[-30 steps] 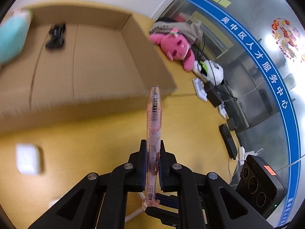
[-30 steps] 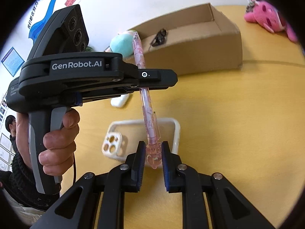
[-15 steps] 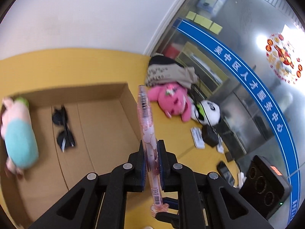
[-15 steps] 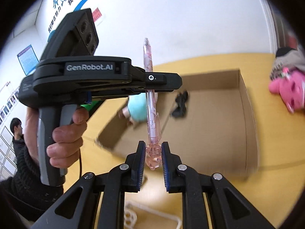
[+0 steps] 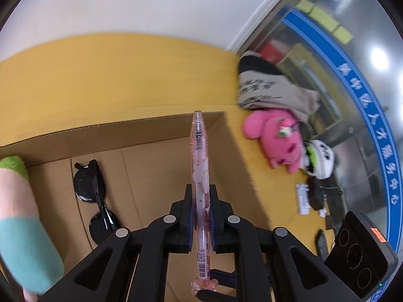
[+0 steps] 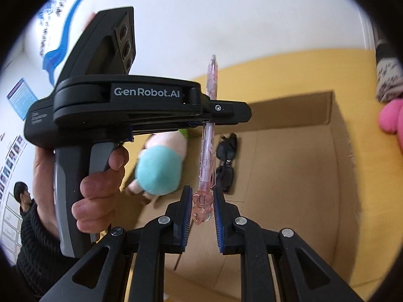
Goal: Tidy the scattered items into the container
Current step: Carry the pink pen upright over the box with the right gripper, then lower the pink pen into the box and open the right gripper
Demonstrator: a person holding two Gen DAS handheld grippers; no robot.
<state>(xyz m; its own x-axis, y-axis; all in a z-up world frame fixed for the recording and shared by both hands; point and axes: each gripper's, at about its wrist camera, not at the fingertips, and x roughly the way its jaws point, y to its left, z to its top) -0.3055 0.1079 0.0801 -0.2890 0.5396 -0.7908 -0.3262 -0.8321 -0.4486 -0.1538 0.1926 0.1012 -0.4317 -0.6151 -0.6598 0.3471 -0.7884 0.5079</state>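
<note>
Item: pink transparent pen (image 5: 200, 176), light, rigid, slick barrel. Your left hand-held gripper (image 5: 200, 202) pinches it mid-barrel above the cardboard box (image 5: 161, 128); your right hand-held gripper (image 6: 202, 207) brackets its charm end, slightly spread. Grip the barrel, not the ornament.

a pink plush toy (image 5: 279, 141) lies on the yellow table (image 5: 126, 75) beside a panda toy (image 5: 318, 158). a printed grey garment (image 5: 272, 90) is heaped just behind them.
</note>
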